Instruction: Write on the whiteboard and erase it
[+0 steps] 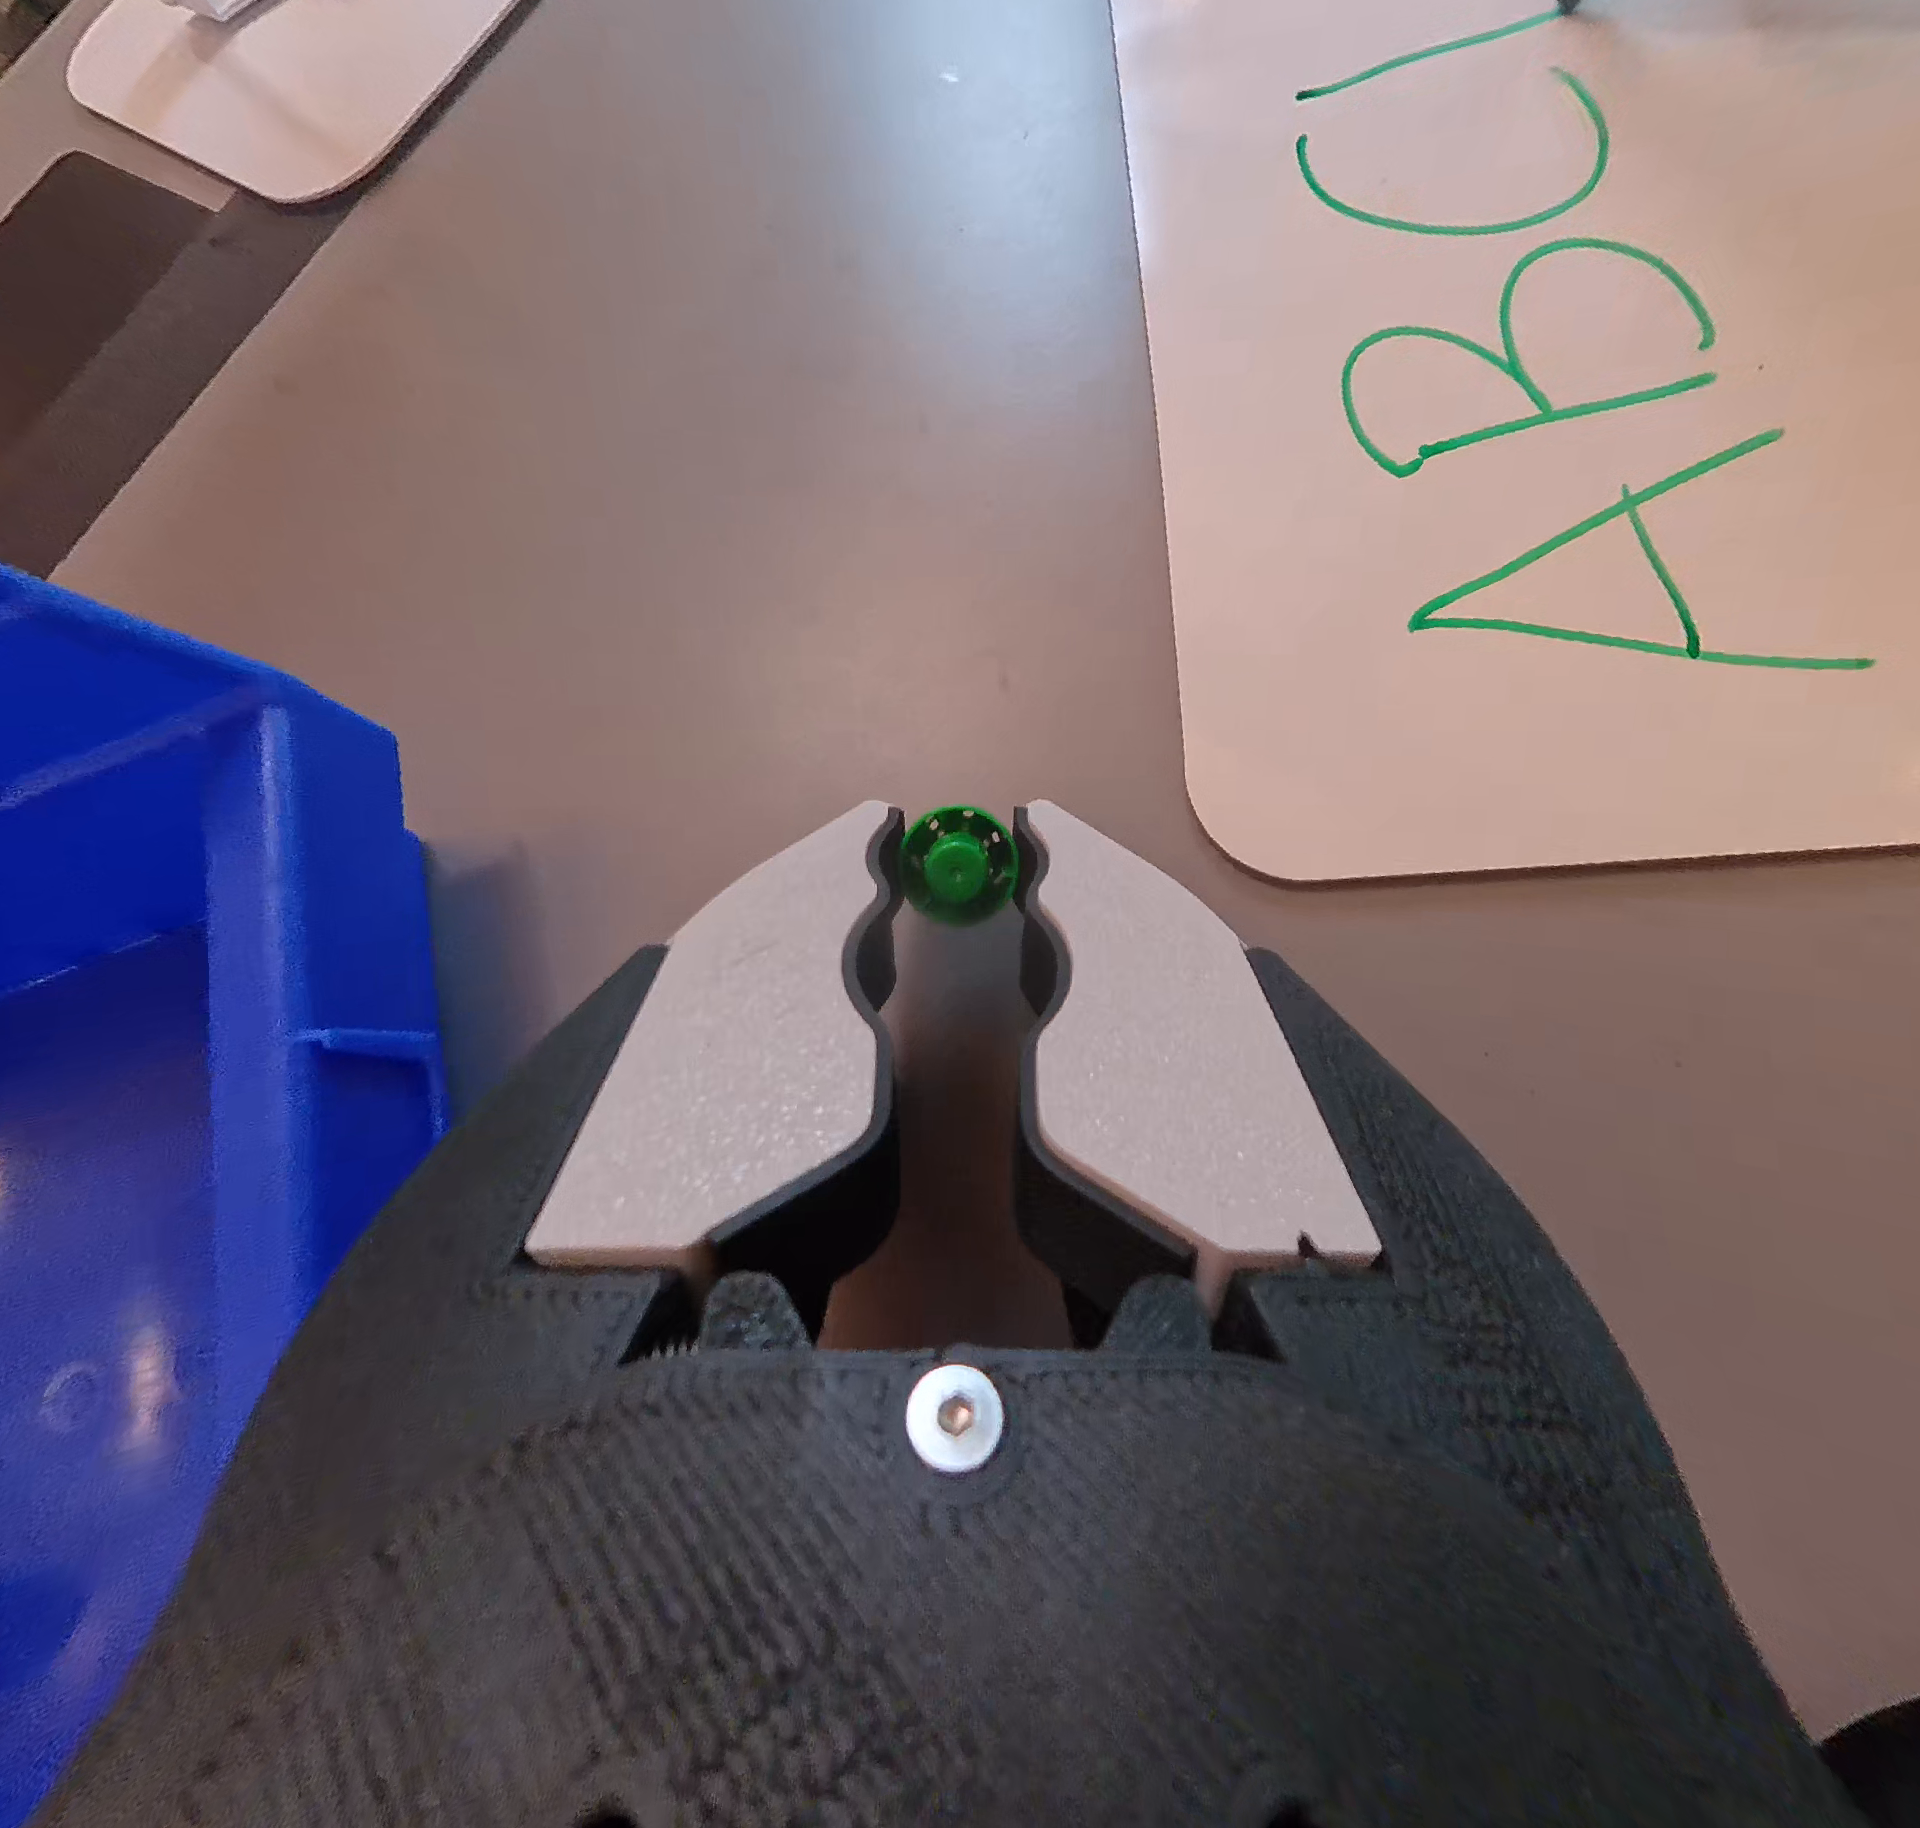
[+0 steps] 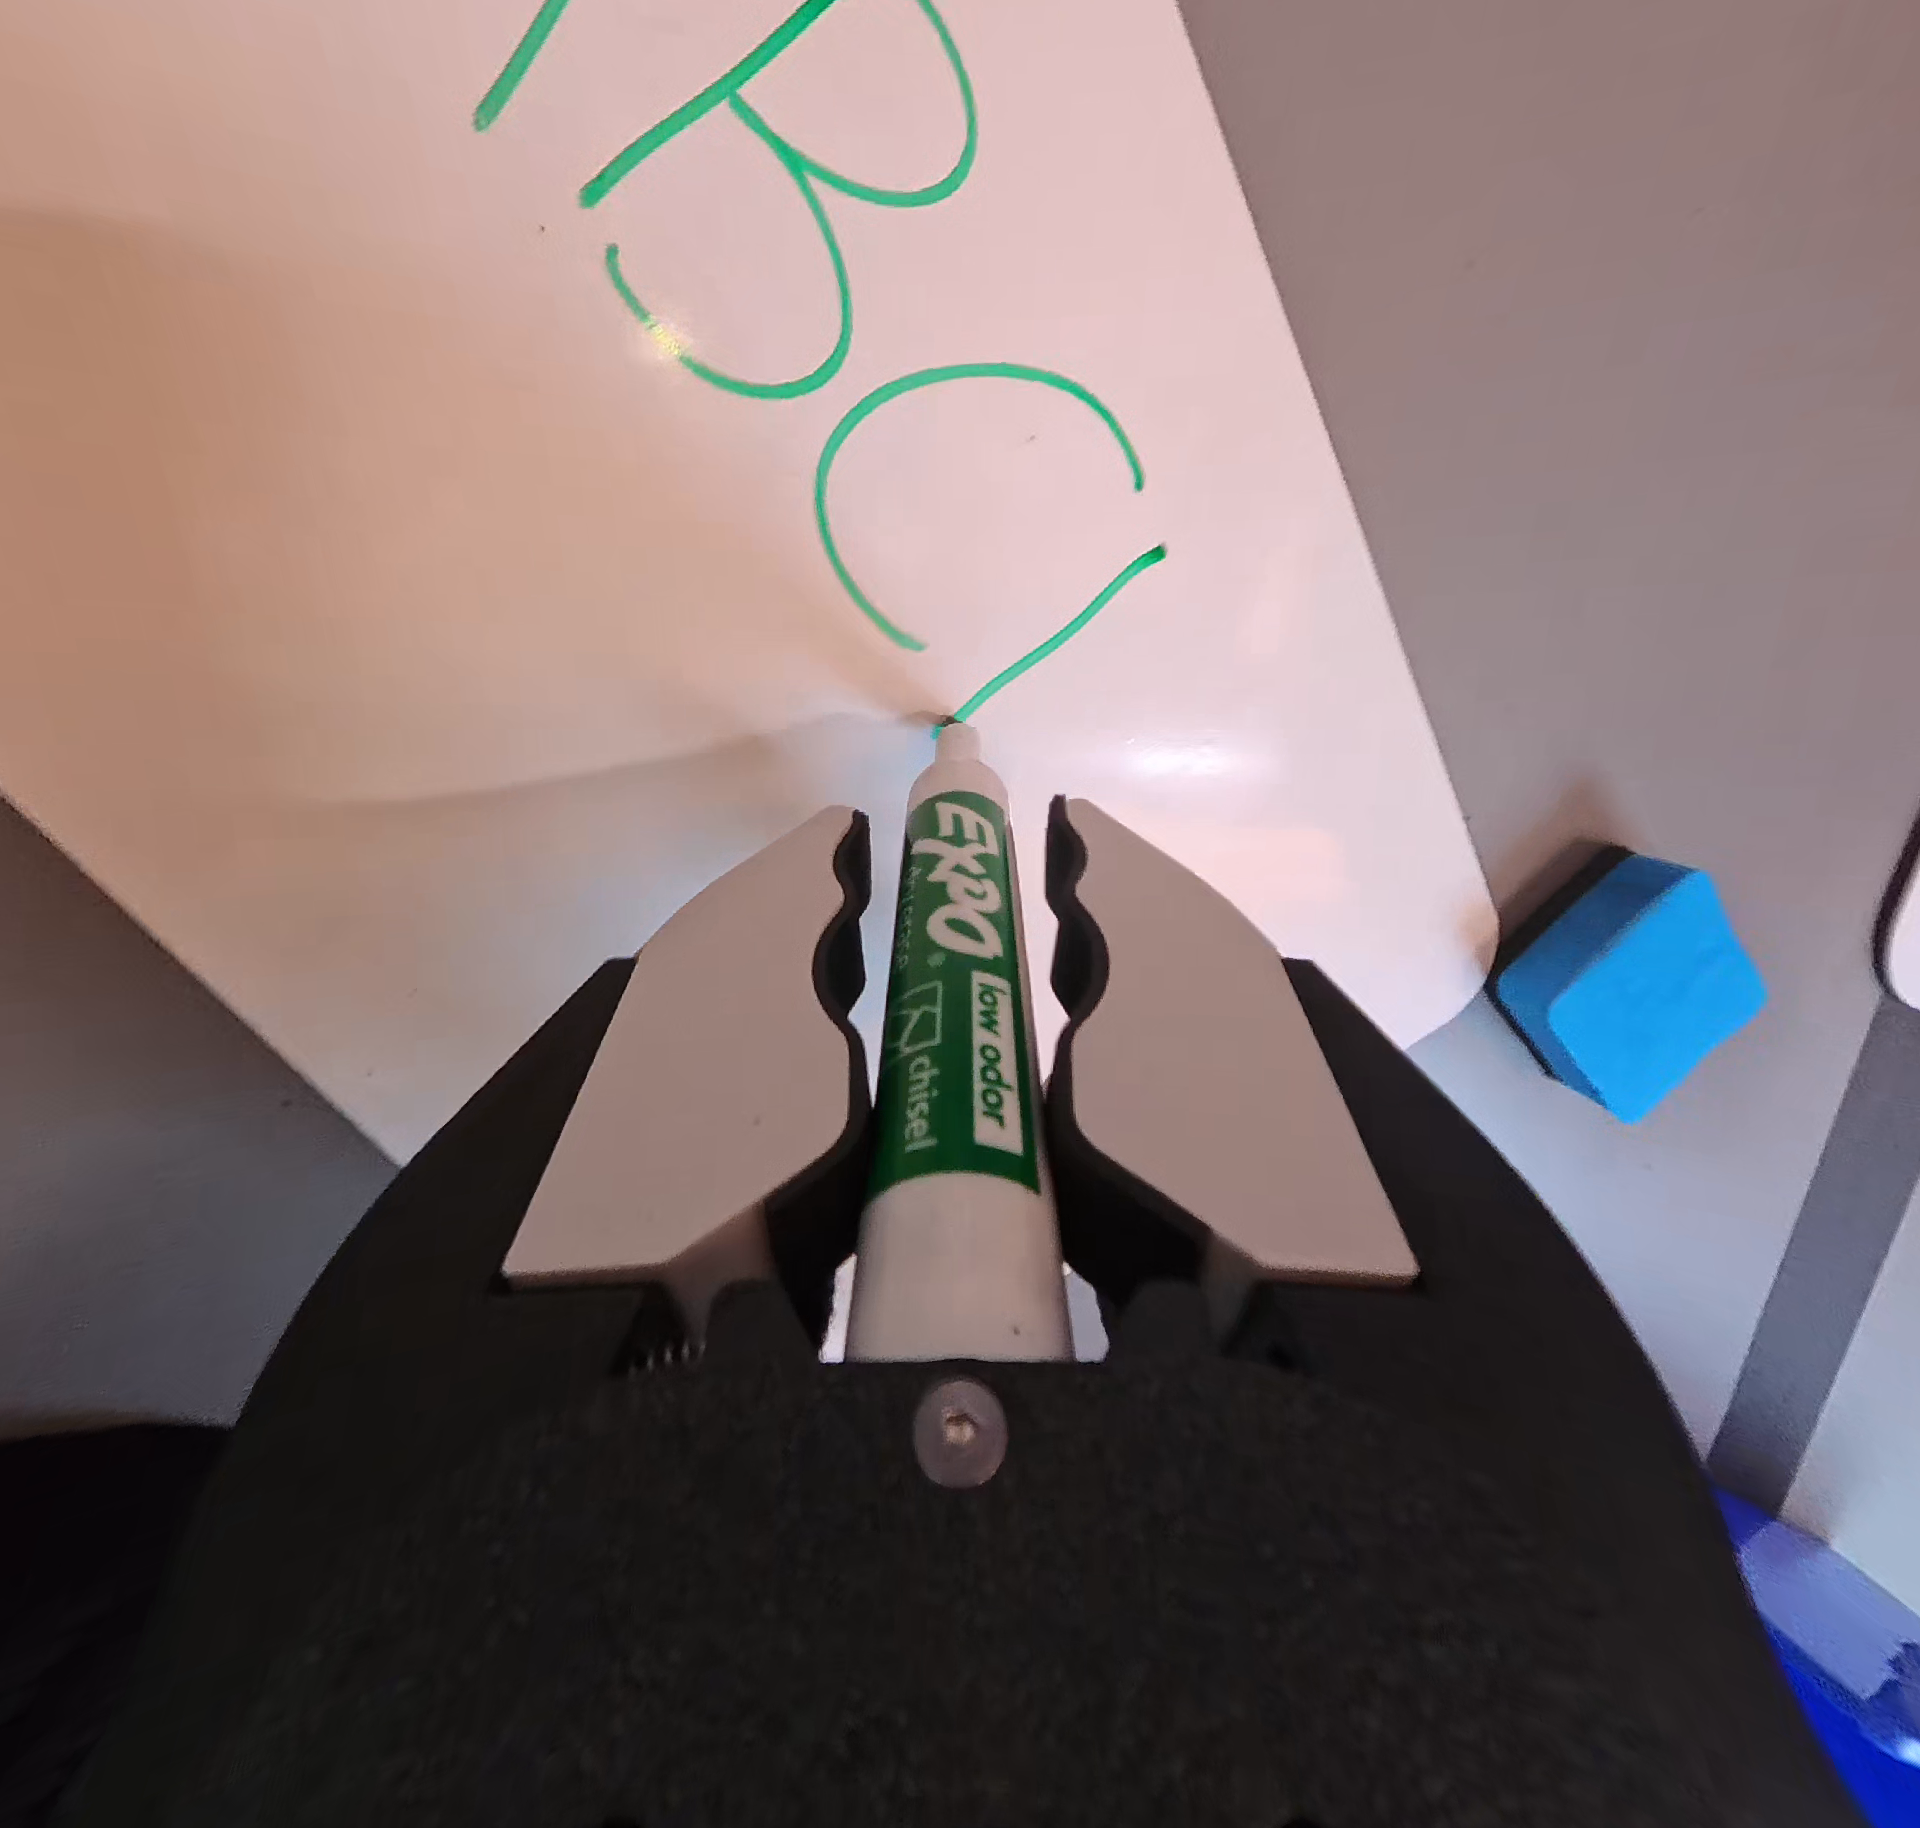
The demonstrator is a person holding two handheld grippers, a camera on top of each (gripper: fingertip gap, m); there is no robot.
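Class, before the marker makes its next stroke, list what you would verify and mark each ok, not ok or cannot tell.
1. Marker clamped in right gripper: ok.
2. Tip touching whiteboard: ok.
3. Cap held in left gripper: ok.
4. Board space ahead of the tip: ok.
5. Eraser lying beside the board: ok.
6. Ink left in marker: cannot tell.

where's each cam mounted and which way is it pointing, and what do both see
Left wrist view: on the left gripper, looking along its fingers over the grey table; a green cap sits between the fingertips, blue bin beside.
Right wrist view: on the right gripper, looking down the marker at its tip on the whiteboard; blue eraser beside.
Shared: whiteboard, green writing, marker tip.
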